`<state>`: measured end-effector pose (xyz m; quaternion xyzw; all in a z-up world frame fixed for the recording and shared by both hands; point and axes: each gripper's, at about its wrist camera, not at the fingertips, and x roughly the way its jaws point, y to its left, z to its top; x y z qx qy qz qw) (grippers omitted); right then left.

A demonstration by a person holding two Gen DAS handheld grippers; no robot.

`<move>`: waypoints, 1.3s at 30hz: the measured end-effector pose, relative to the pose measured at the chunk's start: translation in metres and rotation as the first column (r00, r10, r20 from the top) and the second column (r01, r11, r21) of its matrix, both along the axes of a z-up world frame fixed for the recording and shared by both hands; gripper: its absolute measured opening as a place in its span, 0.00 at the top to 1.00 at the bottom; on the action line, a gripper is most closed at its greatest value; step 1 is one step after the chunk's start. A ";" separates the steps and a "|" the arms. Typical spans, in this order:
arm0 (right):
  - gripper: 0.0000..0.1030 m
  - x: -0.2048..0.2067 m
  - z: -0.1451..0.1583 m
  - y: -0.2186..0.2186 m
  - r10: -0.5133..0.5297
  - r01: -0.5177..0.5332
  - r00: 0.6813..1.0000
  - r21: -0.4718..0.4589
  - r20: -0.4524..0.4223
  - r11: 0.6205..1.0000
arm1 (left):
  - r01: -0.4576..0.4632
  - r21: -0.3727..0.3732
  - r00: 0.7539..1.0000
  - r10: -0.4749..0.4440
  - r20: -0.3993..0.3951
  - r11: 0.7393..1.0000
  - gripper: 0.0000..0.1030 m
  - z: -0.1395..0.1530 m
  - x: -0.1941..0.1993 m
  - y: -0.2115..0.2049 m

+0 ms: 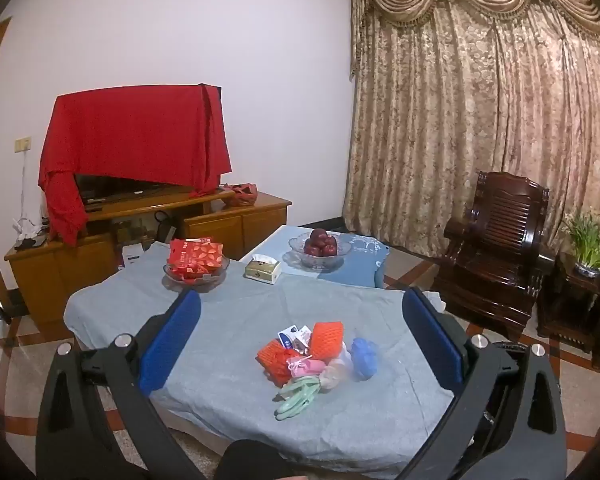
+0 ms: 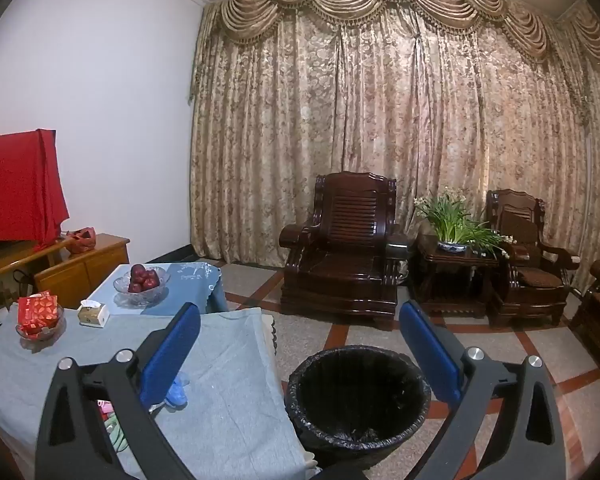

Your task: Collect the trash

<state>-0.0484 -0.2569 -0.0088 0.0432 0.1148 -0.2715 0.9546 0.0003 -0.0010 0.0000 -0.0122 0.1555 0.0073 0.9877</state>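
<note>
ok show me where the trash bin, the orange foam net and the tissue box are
trash bin (image 2: 416,376): right wrist view, on its bag-covered rim.
orange foam net (image 1: 327,339): left wrist view, middle of its mesh.
tissue box (image 1: 262,271): left wrist view, on its front face.

The left gripper (image 1: 300,334) is held level with its 2 blue-padded fingers (image 1: 171,344) spread wide (nothing between them). The right gripper (image 2: 300,354) sits the same way, jaws fully apart, gripping nothing.
</note>
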 end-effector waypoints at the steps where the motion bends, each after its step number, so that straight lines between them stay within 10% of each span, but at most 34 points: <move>1: 0.06 0.001 0.000 0.000 0.001 -0.001 1.000 0.002 -0.017 1.000 | 0.003 -0.004 1.000 -0.003 0.005 1.000 0.05 0.000 0.000 0.000; 39: 0.06 -0.002 0.003 0.001 0.000 0.000 1.000 0.002 -0.001 1.000 | 0.001 -0.012 1.000 -0.001 0.008 1.000 0.05 0.020 0.004 0.000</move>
